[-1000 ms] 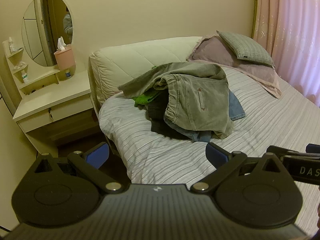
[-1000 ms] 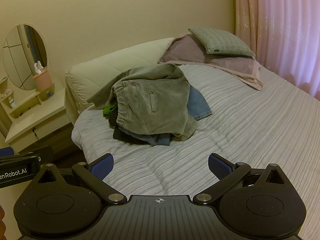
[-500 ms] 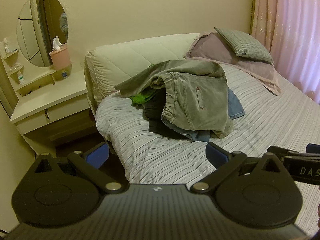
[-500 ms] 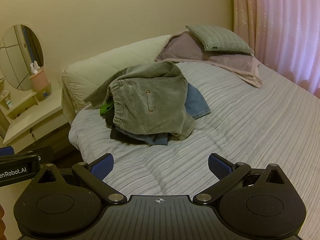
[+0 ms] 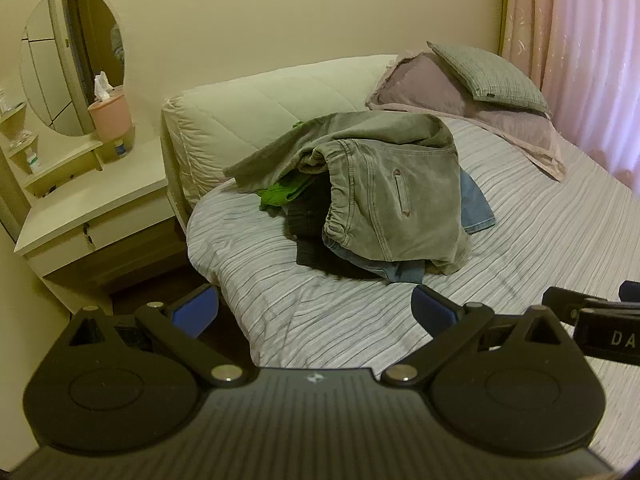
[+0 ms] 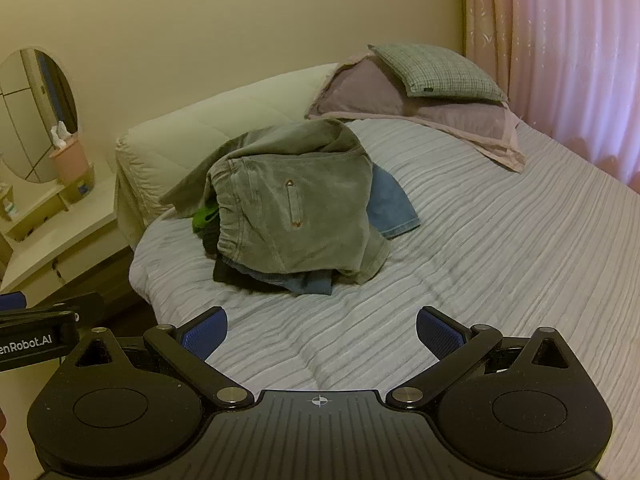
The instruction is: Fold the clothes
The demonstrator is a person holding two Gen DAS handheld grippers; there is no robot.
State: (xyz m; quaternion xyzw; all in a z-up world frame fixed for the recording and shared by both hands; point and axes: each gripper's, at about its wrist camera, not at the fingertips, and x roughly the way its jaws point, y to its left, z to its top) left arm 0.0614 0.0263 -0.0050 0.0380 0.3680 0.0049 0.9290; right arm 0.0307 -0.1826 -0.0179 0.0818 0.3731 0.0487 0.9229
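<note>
My left gripper [image 5: 315,307] is matte black, with a ribbed centre plate, two round side discs, silver pivot screws and blue ridged pads [image 5: 196,308]. My right gripper [image 6: 322,327] looks the same, with a small crosshair mark on its plate and white lettering on the side.

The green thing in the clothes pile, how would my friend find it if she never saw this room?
Start at the striped bed and find the heap of clothes near its cream padded end. Grey-green trousers lie draped over the top. Peek under their left side, towards the dresser: the green garment pokes out there, the only bright thing among grey, black and blue.
</note>
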